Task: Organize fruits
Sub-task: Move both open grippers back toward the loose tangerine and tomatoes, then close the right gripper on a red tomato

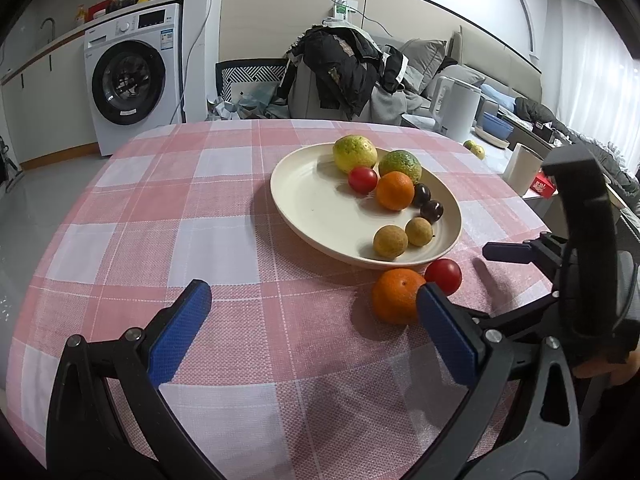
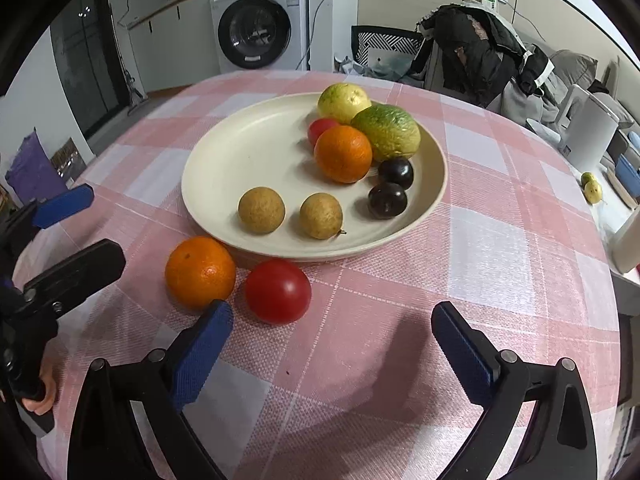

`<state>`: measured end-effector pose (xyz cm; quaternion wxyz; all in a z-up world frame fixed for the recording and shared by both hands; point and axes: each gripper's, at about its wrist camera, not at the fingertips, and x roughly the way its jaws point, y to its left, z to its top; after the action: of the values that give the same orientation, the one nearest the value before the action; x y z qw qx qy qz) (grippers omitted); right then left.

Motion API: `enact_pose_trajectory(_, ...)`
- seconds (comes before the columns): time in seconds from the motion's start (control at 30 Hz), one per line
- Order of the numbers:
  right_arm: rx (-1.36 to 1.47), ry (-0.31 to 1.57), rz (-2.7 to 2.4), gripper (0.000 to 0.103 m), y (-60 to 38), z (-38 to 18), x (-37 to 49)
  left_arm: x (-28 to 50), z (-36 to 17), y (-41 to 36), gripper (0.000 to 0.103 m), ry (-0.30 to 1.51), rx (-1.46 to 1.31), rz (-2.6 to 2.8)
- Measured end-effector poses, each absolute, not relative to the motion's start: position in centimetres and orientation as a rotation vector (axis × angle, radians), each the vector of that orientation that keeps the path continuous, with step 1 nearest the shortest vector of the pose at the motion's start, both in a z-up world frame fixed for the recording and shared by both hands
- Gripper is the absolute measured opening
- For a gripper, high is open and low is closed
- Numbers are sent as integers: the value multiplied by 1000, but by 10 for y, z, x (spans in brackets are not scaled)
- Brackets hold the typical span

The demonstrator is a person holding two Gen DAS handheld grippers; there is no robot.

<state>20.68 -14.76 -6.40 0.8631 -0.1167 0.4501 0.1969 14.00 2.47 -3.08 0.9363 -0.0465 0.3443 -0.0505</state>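
I am holding both the left tongs (image 1: 312, 312) and the right tongs (image 2: 332, 330) wide apart, gripping nothing, hovering over the bench (image 1: 160, 208) near the orange (image 2: 200, 272) and tomato (image 2: 278, 291) lying just beside the plate (image 2: 224, 168).

On the table (image 2: 500, 240) stands a plate (image 2: 224, 168) holding eight fruits. Before its near rim lie an orange (image 2: 200, 272) and, just right of it, a tomato (image 2: 278, 291). A washing machine (image 2: 260, 20) stands behind the table.
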Motion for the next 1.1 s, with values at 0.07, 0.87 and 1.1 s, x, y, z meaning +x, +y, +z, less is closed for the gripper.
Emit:
enact_pose_trajectory(0.07,-257,942,412,101,-145,-66,208,141,-31,24,102,707,-94,-104)
enact_pose_trajectory(0.87,-205,880,517,32,-150,-48,181,140,-31,22,102,712,-91,-116)
enact_pose_trajectory(1.1,-123,840,503,32,-169,-35,176,143,-37,12,102,772,-93,-191)
